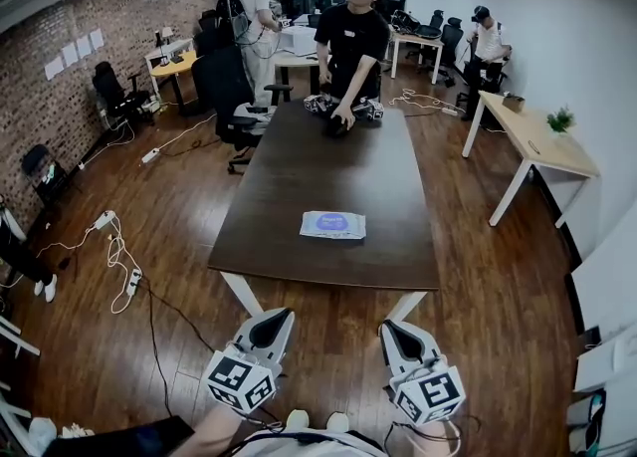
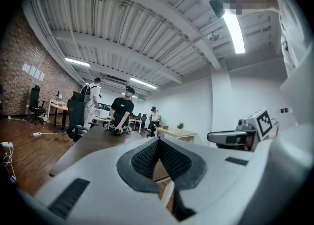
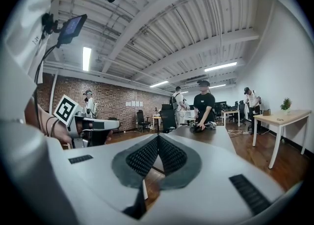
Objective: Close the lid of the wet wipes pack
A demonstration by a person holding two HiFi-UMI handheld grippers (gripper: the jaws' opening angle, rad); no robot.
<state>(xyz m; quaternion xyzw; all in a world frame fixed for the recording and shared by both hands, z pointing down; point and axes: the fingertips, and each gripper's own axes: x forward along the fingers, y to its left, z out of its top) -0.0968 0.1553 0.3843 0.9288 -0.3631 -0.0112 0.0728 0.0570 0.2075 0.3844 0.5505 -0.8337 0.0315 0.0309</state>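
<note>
The wet wipes pack [image 1: 332, 225] lies flat on the dark table [image 1: 299, 176], near its front edge; it is white with a round blue-purple patch on top, and I cannot tell how its lid stands. Both grippers are held level, short of the table's near edge and apart from the pack. My left gripper [image 1: 277, 315] [image 2: 158, 140] is shut with nothing between its pads. My right gripper [image 1: 390, 327] [image 3: 158, 137] is also shut and empty. Neither gripper view shows the pack. Each gripper appears in the other's view: the right gripper [image 2: 235, 138] and the left gripper [image 3: 91, 123].
A person in black [image 1: 351, 42] stands at the table's far end, hands on devices [image 1: 343, 112] there. Office chairs [image 1: 234, 97] stand at the far left corner. Cables and power strips [image 1: 114, 246] lie on the floor at left. A light wooden desk [image 1: 537, 136] stands at right.
</note>
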